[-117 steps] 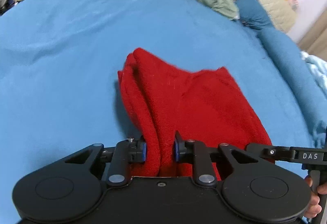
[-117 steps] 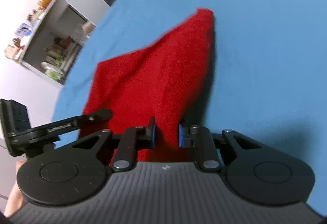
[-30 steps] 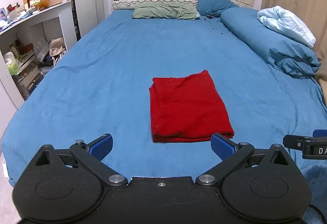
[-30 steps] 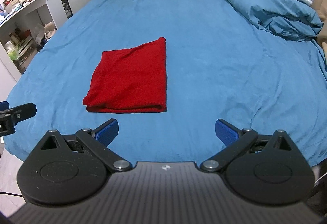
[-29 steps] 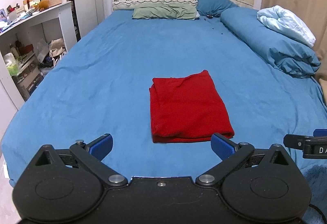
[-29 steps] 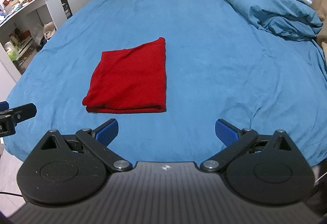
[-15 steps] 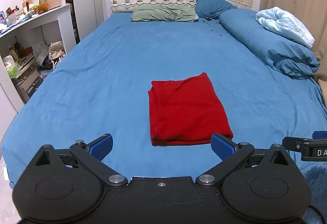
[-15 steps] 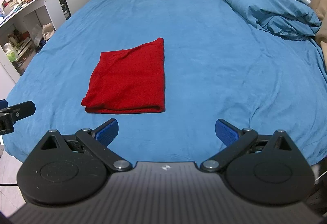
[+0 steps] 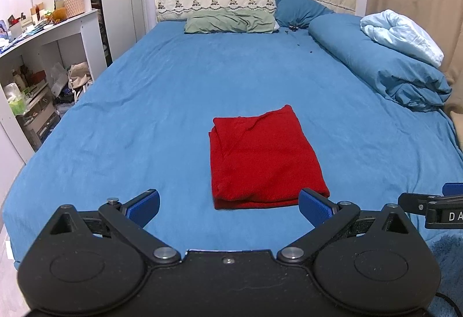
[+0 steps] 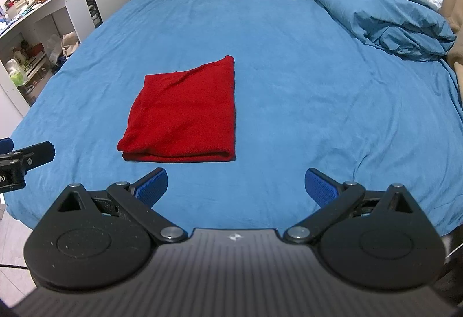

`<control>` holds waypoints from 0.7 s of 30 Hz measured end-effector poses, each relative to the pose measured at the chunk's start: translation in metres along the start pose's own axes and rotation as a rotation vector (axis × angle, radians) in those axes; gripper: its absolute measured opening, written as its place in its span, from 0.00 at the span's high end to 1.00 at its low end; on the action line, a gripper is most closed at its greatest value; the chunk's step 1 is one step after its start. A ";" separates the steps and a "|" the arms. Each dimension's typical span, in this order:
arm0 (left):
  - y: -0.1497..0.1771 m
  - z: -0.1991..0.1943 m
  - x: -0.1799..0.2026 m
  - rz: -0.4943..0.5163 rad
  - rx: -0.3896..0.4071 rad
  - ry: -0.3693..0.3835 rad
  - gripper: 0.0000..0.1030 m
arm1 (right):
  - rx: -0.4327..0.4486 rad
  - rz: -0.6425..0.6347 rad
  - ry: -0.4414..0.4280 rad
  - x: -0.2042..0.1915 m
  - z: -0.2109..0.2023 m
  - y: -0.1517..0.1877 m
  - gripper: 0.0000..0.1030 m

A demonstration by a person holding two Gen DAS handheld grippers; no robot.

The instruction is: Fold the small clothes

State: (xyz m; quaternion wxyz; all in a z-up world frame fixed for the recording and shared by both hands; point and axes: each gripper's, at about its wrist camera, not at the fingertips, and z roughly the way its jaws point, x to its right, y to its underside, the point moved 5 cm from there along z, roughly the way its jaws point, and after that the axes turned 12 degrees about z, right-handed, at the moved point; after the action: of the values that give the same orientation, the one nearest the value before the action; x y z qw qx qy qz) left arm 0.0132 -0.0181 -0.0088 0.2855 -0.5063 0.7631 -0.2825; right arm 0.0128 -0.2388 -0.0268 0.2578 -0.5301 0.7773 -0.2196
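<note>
— Since the red garment (image 9: 264, 159) lay folded on the bed (image 9: 162, 91) at twelve o'clock, was folding done?
— Seemingly; the left gripper (image 9: 228, 202) and right gripper (image 10: 235, 182) gaped wide, empty. Next: fetch another.

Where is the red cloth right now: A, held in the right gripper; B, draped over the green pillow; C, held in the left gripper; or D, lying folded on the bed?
D: the red cloth lies folded flat on the bed, and both grippers, left and right, are open and empty.
</note>
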 end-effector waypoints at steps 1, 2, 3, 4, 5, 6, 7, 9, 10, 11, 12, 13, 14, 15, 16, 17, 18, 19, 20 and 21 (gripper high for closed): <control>0.000 0.000 0.000 0.000 0.000 0.000 0.00 | 0.000 0.000 -0.001 0.000 0.000 0.000 0.00; 0.000 0.000 0.000 0.000 0.000 0.000 0.00 | 0.000 0.000 0.000 0.000 0.000 0.000 0.00; 0.000 0.000 0.000 0.000 -0.001 0.001 0.00 | 0.000 0.000 0.001 0.000 0.000 0.000 0.00; 0.000 0.000 0.000 -0.001 0.000 0.001 0.00 | 0.001 -0.001 0.001 0.000 0.000 0.000 0.00; 0.000 0.000 0.000 -0.002 0.001 0.001 0.00 | 0.001 0.000 0.000 0.000 0.000 0.000 0.00; 0.000 0.000 0.000 -0.002 0.001 0.001 0.00 | 0.000 0.000 0.000 0.000 0.000 0.000 0.00; 0.000 0.000 -0.001 -0.002 0.001 0.001 0.00 | 0.000 0.001 -0.001 -0.001 0.000 0.000 0.00; 0.000 0.000 0.000 -0.001 0.001 -0.001 0.00 | 0.001 0.001 0.000 -0.001 0.000 0.000 0.00; -0.001 0.000 0.000 -0.001 0.001 -0.002 0.00 | 0.000 0.000 0.000 -0.001 0.000 0.000 0.00; -0.001 0.000 0.000 -0.002 0.002 -0.003 0.00 | 0.000 -0.001 0.000 -0.001 0.000 0.000 0.00; -0.001 0.000 0.001 -0.002 0.002 -0.005 0.00 | 0.000 -0.003 0.000 -0.001 0.000 0.000 0.00; -0.001 0.000 0.001 -0.002 0.004 -0.007 0.00 | 0.000 -0.004 0.000 -0.002 0.000 0.000 0.00; -0.002 0.000 0.001 -0.002 0.005 -0.010 0.00 | 0.000 -0.005 -0.002 -0.001 0.000 0.000 0.00; -0.001 0.000 0.001 -0.001 0.007 -0.013 0.00 | 0.000 -0.005 -0.002 -0.001 0.000 0.000 0.00; -0.001 0.000 0.000 0.000 0.010 -0.014 0.00 | 0.000 -0.005 -0.002 -0.001 0.000 0.000 0.00; -0.002 -0.001 0.000 0.000 0.012 -0.015 0.00 | 0.001 -0.005 -0.002 -0.001 0.000 0.000 0.00; -0.001 -0.001 0.001 0.001 0.014 -0.019 0.00 | 0.001 -0.005 -0.003 -0.001 0.000 0.000 0.00; -0.002 -0.001 0.001 0.002 0.015 -0.024 0.00 | 0.001 -0.007 -0.003 -0.001 0.000 0.000 0.00; -0.002 -0.001 0.000 0.003 0.015 -0.032 0.00 | 0.001 -0.008 -0.003 -0.002 0.000 -0.001 0.00; -0.002 -0.001 0.000 0.004 0.015 -0.037 0.00 | 0.001 -0.008 -0.002 -0.002 0.000 -0.001 0.00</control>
State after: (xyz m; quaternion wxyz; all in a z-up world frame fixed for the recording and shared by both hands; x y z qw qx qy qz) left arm 0.0141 -0.0184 -0.0069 0.3039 -0.5078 0.7566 -0.2781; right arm 0.0138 -0.2370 -0.0258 0.2582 -0.5335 0.7746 -0.2206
